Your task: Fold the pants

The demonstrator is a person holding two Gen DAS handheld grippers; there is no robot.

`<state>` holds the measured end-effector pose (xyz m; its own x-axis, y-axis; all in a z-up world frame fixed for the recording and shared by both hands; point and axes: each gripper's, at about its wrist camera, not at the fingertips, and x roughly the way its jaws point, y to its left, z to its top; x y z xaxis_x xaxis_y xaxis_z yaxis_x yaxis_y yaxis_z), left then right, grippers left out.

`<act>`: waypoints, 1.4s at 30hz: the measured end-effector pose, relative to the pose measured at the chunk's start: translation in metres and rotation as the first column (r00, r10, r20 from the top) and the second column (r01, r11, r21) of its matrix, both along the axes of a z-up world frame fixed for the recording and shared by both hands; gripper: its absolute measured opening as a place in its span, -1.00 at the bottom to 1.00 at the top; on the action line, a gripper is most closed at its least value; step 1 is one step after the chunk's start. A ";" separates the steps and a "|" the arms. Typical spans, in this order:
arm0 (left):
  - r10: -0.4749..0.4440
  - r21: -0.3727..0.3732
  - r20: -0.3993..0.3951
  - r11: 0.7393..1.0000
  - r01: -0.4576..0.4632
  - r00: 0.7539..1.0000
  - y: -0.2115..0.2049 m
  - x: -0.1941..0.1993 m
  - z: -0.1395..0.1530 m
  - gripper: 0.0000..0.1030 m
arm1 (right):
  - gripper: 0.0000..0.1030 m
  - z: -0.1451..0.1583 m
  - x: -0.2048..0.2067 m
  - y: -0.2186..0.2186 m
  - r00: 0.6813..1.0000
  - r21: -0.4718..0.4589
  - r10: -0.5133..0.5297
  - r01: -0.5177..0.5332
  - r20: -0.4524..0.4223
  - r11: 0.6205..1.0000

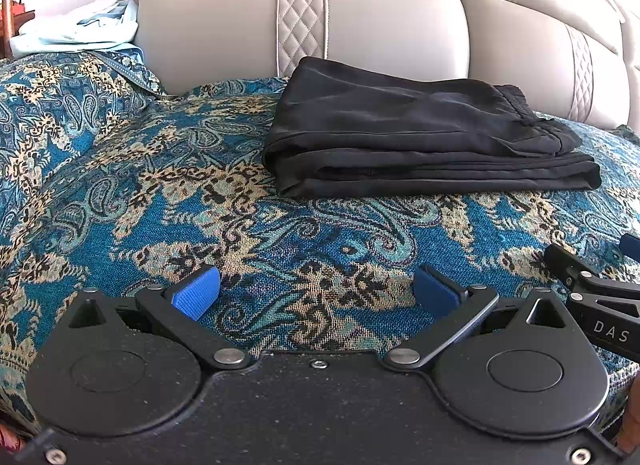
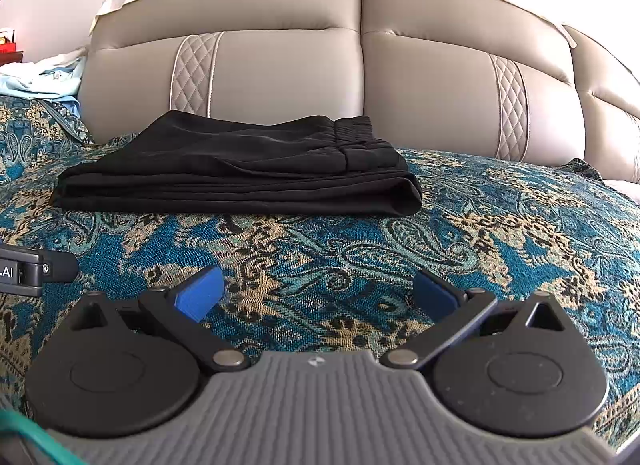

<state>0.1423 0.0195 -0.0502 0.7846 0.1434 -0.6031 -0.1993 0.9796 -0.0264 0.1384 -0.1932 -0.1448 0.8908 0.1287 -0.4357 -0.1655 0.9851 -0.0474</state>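
Both my left gripper [image 1: 316, 293] and right gripper [image 2: 318, 293] hang released before the pants [image 2: 240, 173], already folded; nothing remains, I judge.

Both cameras sit low over the bed, each looking forward along its own spread blue fingers toward the padded headboard [image 1: 360, 25]. The left wrist view looks from the left gripper [image 1: 316, 293], with the folded black pants [image 1: 420, 145] ahead and to the right. The right wrist view looks from the right gripper [image 2: 318, 295], with the pants [image 2: 240, 173] ahead and to the left (each gripper's edge shows in the other's view). Both share the patterned bedspread [image 1: 160, 185], pants and headboard, all fairly near.
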 end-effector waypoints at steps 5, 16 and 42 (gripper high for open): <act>-0.002 0.000 0.000 1.000 0.002 1.000 0.000 0.000 -0.001 1.00 | 1.00 0.000 0.000 0.000 1.000 0.000 0.000 0.000 0.000 1.000; -0.002 0.002 0.001 1.000 0.002 1.000 0.000 0.000 -0.001 1.00 | 1.00 0.000 0.000 0.000 1.000 0.000 0.000 0.000 0.000 1.000; -0.006 0.003 0.001 1.000 0.006 1.000 0.001 0.000 0.000 1.00 | 1.00 0.000 0.000 0.000 1.000 -0.001 0.000 0.000 0.002 1.000</act>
